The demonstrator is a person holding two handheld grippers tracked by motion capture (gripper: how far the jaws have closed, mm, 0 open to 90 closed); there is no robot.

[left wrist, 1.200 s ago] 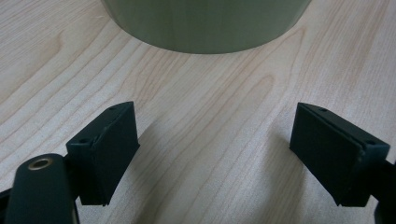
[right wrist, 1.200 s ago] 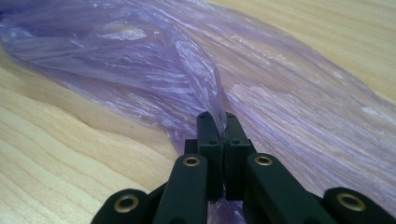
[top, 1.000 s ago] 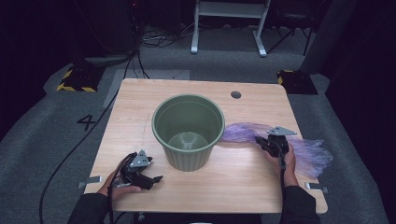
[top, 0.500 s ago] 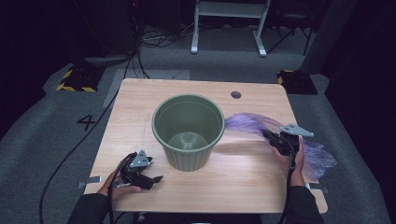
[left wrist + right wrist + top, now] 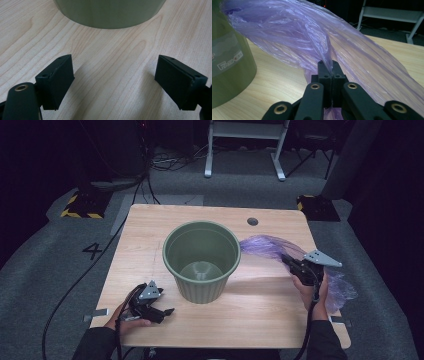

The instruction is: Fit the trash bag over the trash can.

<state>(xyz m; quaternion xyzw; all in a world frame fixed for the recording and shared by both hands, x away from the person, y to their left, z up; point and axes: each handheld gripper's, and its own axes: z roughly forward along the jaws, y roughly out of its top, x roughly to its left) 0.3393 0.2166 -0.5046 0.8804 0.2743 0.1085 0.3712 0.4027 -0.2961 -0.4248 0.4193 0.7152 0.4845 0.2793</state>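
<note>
High view: a purple bag (image 5: 272,247) stretches across the right side of the table (image 5: 150,227), from beside the rim of the green bin (image 5: 201,260) to the table's right edge, where its crumpled end (image 5: 340,290) spills out past the person's right hand (image 5: 312,292). The right gripper (image 5: 289,263) has its jaws pressed together on the bag's film partway along, and the stretch toward the bin is lifted off the wood. In the right gripper view the pinch is plain: the two black jaws meet with a fold of the bag (image 5: 317,42) caught between them, and the film fans out up and to the left, toward the bin's wall (image 5: 229,65), which carries a pale label.

The bin stands upright at the middle of the table, open and with nothing in it.

The left gripper (image 5: 167,312) lies low on the table at the near left, held by the left hand (image 5: 127,320), just beside the bin's base. In the left gripper view its jaws are spread wide with only bare wood (image 5: 112,65) between them, and the bin's lower wall (image 5: 107,12) stands just ahead.

A small round hole (image 5: 252,221) sits in the tabletop at the far right.
</note>
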